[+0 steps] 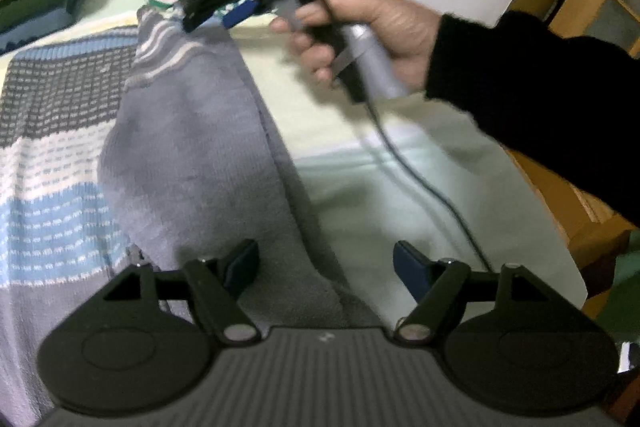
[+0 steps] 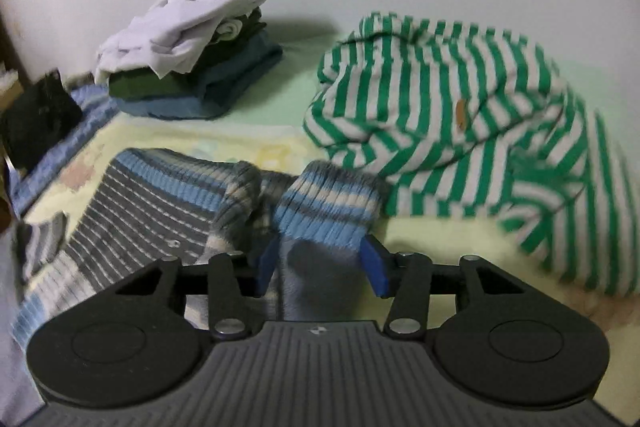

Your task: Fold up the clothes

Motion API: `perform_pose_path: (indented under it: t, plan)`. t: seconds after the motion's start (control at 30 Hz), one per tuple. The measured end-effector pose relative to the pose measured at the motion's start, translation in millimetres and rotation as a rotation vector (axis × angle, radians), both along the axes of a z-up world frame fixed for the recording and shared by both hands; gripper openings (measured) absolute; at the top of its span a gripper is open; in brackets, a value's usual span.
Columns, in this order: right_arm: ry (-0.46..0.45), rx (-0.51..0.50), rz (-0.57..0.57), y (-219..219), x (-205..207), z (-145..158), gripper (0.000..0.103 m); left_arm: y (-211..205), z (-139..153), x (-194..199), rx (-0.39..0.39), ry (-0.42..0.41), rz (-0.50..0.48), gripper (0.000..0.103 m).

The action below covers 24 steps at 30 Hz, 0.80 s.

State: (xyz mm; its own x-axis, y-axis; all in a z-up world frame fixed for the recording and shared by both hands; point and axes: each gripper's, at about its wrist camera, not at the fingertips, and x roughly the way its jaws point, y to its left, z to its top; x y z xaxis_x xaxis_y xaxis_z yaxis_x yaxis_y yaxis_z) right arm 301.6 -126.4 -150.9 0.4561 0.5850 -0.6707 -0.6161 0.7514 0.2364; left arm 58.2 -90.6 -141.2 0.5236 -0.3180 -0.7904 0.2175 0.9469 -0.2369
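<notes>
Your right gripper [image 2: 322,263] stands apart around the sweater cuff [image 2: 326,199] at frame centre, pads not pressing — the sleeve may unfold; left gripper [image 1: 324,267] apart, empty.

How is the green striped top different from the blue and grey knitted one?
The green striped top has bold green and white stripes; the knitted sweater has blue, grey and cream bands. The green one sits crumpled in a heap; the sweater lies spread out, its sleeve cuff folded over. Both rest on the bed.
</notes>
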Motion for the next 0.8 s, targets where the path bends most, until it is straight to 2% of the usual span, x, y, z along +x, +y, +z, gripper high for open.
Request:
perform_pose_path:
  t: [0.1,0.17,0.2,0.23,0.27,0.33,0.37,0.4,0.5,0.57,0.6,0.63,0.8]
  plan:
    - [-0.043,0.028,-0.012,4,-12,0,0.050,-6,1,-7,0.023,-0.003,-0.005,0.077]
    - [-0.105,0.025,-0.002,5,-22,3,0.050,-5,-1,-9,0.028,-0.004,0.000,0.078]
    - [-0.137,0.002,0.012,10,-26,3,0.049,-5,-1,-9,0.030,-0.004,0.003,0.078]
    - [-0.174,-0.025,0.024,15,-31,3,0.042,-5,-2,-10,0.033,-0.004,0.005,0.078]
    - [-0.221,-0.060,0.032,20,-35,3,0.040,-4,-2,-11,0.034,-0.005,0.009,0.078]
    - [-0.312,-0.105,0.033,27,-41,4,0.040,-3,-2,-13,0.030,-0.006,0.019,0.078]
    - [-0.325,-0.103,0.039,29,-42,5,0.040,-3,-2,-14,0.029,-0.007,0.023,0.079]
    - [-0.325,-0.109,0.048,32,-42,5,0.039,-4,-1,-18,0.031,-0.007,0.025,0.079]
    - [-0.248,-0.167,0.095,46,-32,-5,0.039,-9,3,-29,0.039,-0.005,0.029,0.079]
    - [-0.225,-0.163,0.104,49,-30,-8,0.039,-11,5,-35,0.040,-0.006,0.031,0.079]
    - [-0.223,-0.159,0.110,49,-30,-7,0.029,-13,8,-40,0.041,-0.006,0.032,0.079]
    - [-0.230,-0.155,0.127,50,-32,-6,0.010,-13,8,-41,0.042,-0.005,0.033,0.079]
    - [-0.364,-0.138,0.116,43,-55,8,0.006,-12,9,-42,0.046,-0.005,0.038,0.079]
